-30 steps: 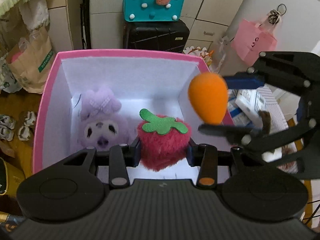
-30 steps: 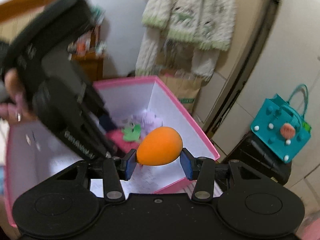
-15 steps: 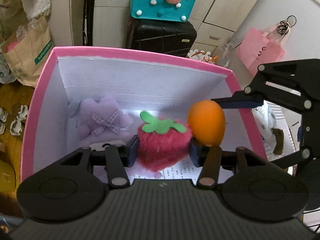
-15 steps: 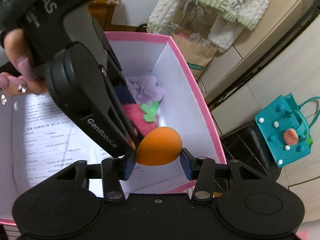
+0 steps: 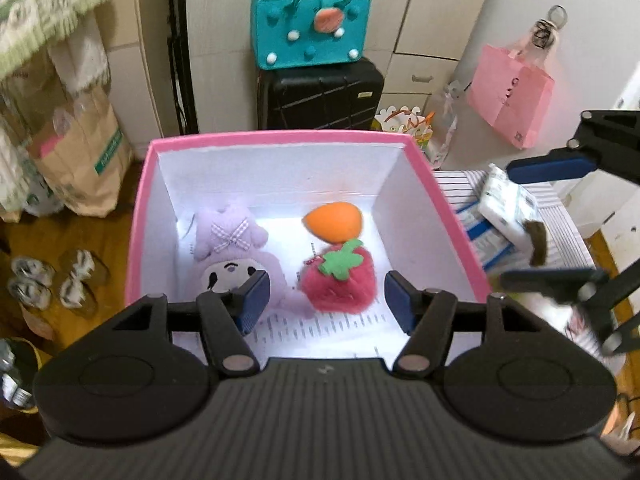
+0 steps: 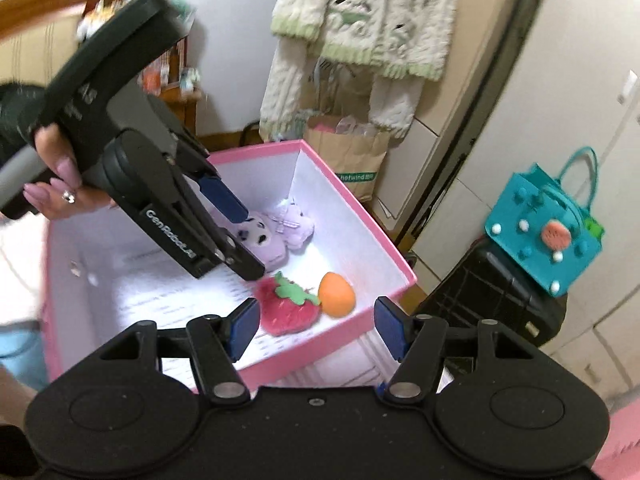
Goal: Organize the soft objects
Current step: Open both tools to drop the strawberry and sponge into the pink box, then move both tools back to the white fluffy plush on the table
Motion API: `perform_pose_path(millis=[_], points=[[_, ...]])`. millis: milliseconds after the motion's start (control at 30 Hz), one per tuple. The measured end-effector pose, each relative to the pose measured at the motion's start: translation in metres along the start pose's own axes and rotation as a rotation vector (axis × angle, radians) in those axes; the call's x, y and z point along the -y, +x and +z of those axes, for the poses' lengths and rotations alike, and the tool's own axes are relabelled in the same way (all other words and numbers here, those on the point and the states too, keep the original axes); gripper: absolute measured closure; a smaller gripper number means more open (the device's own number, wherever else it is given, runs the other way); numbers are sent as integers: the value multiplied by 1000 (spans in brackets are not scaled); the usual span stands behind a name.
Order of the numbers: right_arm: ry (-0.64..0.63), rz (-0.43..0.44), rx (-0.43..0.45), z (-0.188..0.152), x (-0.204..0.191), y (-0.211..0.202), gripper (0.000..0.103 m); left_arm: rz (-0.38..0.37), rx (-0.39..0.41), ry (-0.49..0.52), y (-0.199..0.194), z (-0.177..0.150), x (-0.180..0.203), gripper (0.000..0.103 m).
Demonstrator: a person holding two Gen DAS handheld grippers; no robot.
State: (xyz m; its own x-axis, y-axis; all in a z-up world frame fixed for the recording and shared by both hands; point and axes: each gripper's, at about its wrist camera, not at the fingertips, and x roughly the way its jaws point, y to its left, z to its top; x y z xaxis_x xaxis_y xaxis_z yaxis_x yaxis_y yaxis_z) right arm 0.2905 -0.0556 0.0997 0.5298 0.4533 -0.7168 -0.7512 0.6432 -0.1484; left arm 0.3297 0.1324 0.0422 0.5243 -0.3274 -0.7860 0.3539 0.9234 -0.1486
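In the left wrist view, a pair of grey-and-white slippers (image 5: 52, 280) lies on the wooden floor at far left, with a brown paper bag (image 5: 86, 160) standing behind them against the wall. Right of these sits the pink-rimmed cardboard box with white inner walls (image 5: 138, 216), its floor lined with printed paper. Inside, at the left, lies the lilac plush bunny with a checked bow (image 5: 230, 240), face toward the camera. Right of it, near the middle, is the fuzzy red strawberry plush with a green felt leaf (image 5: 340, 280), and just beyond that, touching or almost touching it, the smooth orange egg-shaped soft toy (image 5: 334, 222) lies close to the far wall. The left gripper (image 5: 324, 300) hangs over the near edge of the box with its blue-padded fingers spread wide, gripping nothing; the strawberry shows in the gap between them. Behind the box a teal felt handbag (image 5: 310, 30) rests on a black hard-shell suitcase (image 5: 320, 96). Further right, a pink paper gift bag (image 5: 510, 92) hangs on the wall. At the far right the right gripper (image 5: 556, 220) is outside the box, over a striped cloth (image 5: 452, 200) with blue-and-white packets (image 5: 504, 212).

In the right wrist view, the right gripper (image 6: 314, 326) likewise has its fingers wide apart and empty, hovering over the near right corner of the box (image 6: 348, 196), with all three toys lying on the box floor.
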Motion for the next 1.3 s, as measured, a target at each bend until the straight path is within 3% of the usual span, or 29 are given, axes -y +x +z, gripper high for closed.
perform_pose_path(millis=[333, 500, 800, 1100, 1300], points=[[135, 26, 48, -38, -6, -73, 35, 68, 2, 107, -59, -10, 47, 38], [112, 25, 51, -56, -13, -98, 35, 35, -22, 148, -82, -18, 75, 37], [136, 12, 108, -96, -12, -132, 34, 9, 66, 209, -110, -27, 129, 34], [255, 42, 175, -145, -7, -129, 32, -98, 113, 167, -97, -46, 169, 33], [283, 1, 174, -178, -12, -110, 31, -102, 161, 174, -68, -61, 200, 33]])
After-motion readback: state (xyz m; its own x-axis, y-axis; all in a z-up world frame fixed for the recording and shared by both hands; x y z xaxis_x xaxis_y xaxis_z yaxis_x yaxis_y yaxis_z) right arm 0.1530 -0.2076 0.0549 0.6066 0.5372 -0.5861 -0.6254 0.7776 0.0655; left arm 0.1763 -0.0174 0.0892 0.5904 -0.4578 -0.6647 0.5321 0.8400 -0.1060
